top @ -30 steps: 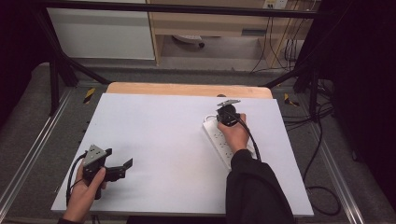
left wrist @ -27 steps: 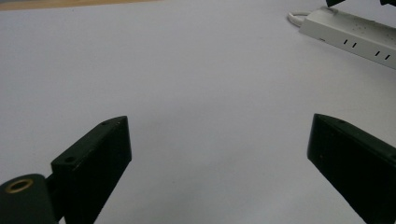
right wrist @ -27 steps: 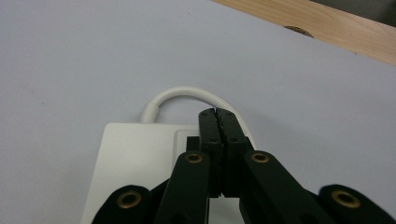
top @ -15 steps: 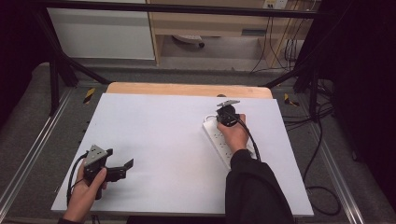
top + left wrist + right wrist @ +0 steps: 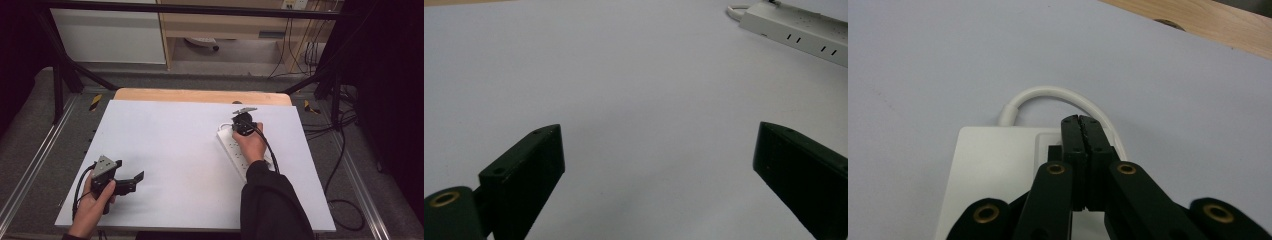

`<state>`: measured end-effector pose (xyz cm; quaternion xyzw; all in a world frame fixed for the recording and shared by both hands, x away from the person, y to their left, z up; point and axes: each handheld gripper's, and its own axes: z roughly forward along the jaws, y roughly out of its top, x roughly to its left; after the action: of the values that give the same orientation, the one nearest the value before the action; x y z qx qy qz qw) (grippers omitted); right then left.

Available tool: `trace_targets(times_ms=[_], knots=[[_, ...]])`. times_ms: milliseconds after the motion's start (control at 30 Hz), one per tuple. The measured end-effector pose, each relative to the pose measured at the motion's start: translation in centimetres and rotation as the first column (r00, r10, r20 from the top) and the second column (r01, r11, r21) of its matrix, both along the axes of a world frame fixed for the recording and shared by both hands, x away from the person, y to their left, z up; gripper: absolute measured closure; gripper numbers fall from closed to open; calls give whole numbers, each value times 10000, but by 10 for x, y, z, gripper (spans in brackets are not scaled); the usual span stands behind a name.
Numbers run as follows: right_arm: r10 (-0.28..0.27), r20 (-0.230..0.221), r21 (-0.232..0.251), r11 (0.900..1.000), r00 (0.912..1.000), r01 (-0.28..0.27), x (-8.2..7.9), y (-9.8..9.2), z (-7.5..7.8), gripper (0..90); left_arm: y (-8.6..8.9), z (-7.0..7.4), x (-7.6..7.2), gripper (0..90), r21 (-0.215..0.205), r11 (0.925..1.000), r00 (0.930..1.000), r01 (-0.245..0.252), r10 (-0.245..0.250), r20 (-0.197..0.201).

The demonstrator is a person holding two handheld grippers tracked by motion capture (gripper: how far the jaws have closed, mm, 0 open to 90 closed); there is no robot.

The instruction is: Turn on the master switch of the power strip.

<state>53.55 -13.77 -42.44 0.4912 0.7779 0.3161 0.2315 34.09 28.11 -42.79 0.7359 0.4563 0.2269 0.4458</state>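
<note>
A white power strip [image 5: 231, 148] lies on the right half of the white table [image 5: 175, 130], with its white cord [image 5: 1048, 92] looping from the far end. My right gripper [image 5: 239, 129] is shut, and its jaws are pressed together with nothing between them. Its tips [image 5: 1082, 120] rest over the cord end of the strip [image 5: 993, 160], beside a small dark part on the strip's top. My left gripper [image 5: 127, 170] is held low near the table's front left, open and empty. In the left gripper view its jaws [image 5: 659, 132] stand wide apart over bare table, with the strip [image 5: 794, 27] far off.
A wooden board [image 5: 200, 95] edges the table's far side. Black cables [image 5: 340, 150] hang off the right side onto the floor. A cabinet [image 5: 105, 35] and a shelf stand beyond the table.
</note>
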Motion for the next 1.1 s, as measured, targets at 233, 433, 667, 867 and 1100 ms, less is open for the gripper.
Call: trace_targets(times_ms=[233,433,667,867,1100], knots=[[23,-78,12,10000,10000,-23,0,0,0,900,0,0,0,63,22,10000,10000,-22,22,-6],[1,-95,5,10000,10000,-1,0,0,0,900,0,0,0,63,21,10000,10000,-21,21,5],[-91,-61,7,10000,9999,91,-1,1,-1,900,0,0,0,63,22,10000,10000,-19,19,-3],[-141,-16,-5,9999,9999,141,-1,2,-2,900,0,0,0,63,38,10000,10000,-31,31,-1],[-220,-2,20,9998,9998,220,-2,2,-2,900,0,0,0,63,58,10000,10000,-33,33,-9]])
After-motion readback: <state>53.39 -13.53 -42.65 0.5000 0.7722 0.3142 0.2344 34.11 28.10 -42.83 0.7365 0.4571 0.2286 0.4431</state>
